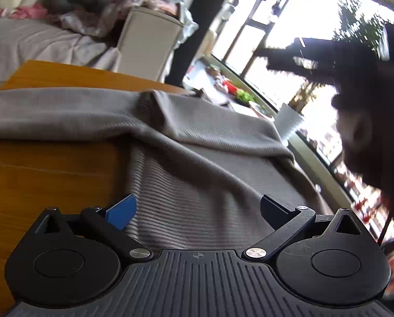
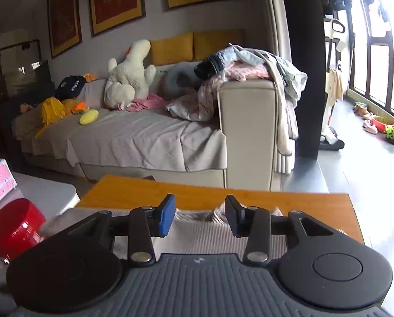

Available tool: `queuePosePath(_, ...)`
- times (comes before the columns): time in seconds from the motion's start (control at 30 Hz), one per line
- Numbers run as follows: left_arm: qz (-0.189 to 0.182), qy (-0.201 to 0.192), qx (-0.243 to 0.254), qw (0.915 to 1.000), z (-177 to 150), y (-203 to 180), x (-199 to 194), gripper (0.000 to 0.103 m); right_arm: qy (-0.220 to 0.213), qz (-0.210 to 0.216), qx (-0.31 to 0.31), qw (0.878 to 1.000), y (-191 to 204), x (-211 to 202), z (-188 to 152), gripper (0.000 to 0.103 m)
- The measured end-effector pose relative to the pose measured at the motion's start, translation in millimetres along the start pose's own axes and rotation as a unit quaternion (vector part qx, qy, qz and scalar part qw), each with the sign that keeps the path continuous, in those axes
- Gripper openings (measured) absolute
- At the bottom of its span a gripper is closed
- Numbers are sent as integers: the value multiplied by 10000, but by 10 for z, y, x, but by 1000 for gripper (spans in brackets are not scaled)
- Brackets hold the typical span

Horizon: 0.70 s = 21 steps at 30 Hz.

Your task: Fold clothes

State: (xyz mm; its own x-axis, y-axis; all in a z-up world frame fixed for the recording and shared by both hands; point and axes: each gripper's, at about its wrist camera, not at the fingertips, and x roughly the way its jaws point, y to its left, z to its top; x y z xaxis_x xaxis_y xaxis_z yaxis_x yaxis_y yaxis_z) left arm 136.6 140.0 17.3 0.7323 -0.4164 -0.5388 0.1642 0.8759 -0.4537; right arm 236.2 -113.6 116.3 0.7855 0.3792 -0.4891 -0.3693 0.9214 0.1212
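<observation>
Currently you are holding both grippers low over the grey ribbed garment [image 1: 186, 158], which is lying spread on the orange wooden table [image 1: 46, 174], one part already doubled over in a ridge near its far edge. Your left gripper [image 1: 197, 208] is hovering with its jaws spread wide and nothing between them, the cloth lying just beneath. Your right gripper [image 2: 200, 215] is also standing parted and empty, pointing across the garment's bunched edge [image 2: 212, 215] toward the sofa [image 2: 144, 137] (the heap of clothes [image 2: 249, 66] on its armrest is presumably waiting its turn). The step in hand is judged to be taking hold for a fold. To do it well, you should be lowering each gripper onto a single edge, pinching one layer only, lifting both sides evenly, and keeping the ribbing taut so no wrinkle is trapped.
</observation>
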Motion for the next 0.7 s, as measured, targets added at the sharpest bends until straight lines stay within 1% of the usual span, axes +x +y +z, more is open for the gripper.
queuePosePath(0.07,276,-162,-346,9989,137,181,-30,97,134,-113,-33,9998,-76,-14,-278,44)
queuePosePath(0.1,394,-148,-582,9974,210,280,-18,94,195,-131,4,9997,-112,-21,-403,45)
queuePosePath(0.13,490,-102,-848,9951,274,385,11,86,250,-117,84,9996,-145,-29,-518,45)
queuePosePath(0.17,574,-74,-1149,9917,324,493,41,83,293,-93,187,9994,-181,-38,-636,45)
queuePosePath(0.23,760,-116,-1749,9816,411,716,90,80,278,-32,368,9989,-229,-85,-814,46)
queuePosePath(0.33,1150,-358,-2029,9718,586,887,140,75,162,30,493,9986,-276,-181,-1015,51)
queuePosePath(0.37,1285,-397,-2037,9697,646,921,171,71,96,24,471,9988,-287,-219,-1068,51)
queuePosePath(0.4,1426,-418,-1991,9687,706,946,217,67,24,6,429,9991,-297,-258,-1118,53)
queuePosePath(0.43,1569,-414,-1910,9681,752,951,263,51,-48,-12,387,9992,-307,-297,-1169,54)
queuePosePath(0.47,1754,-402,-1728,9684,804,929,325,32,-122,-37,357,9993,-326,-334,-1212,55)
queuePosePath(0.53,2047,-475,-1169,9707,867,782,405,17,-229,-92,388,9989,-393,-374,-1295,60)
queuePosePath(0.57,2175,-585,-768,9713,904,645,419,15,-223,-90,497,9985,-444,-371,-1335,60)
queuePosePath(0.6,2217,-761,-332,9716,949,459,415,13,-232,-37,680,9974,-505,-372,-1355,60)
queuePosePath(0.63,2244,-943,107,9699,995,268,408,12,-277,39,886,9957,-572,-380,-1359,61)
queuePosePath(0.67,2266,-1124,545,9660,1041,77,401,10,-322,115,1091,9934,-638,-389,-1363,61)
queuePosePath(0.7,2176,-1303,913,9630,1072,-137,368,10,-333,179,1262,9913,-693,-386,-1365,61)
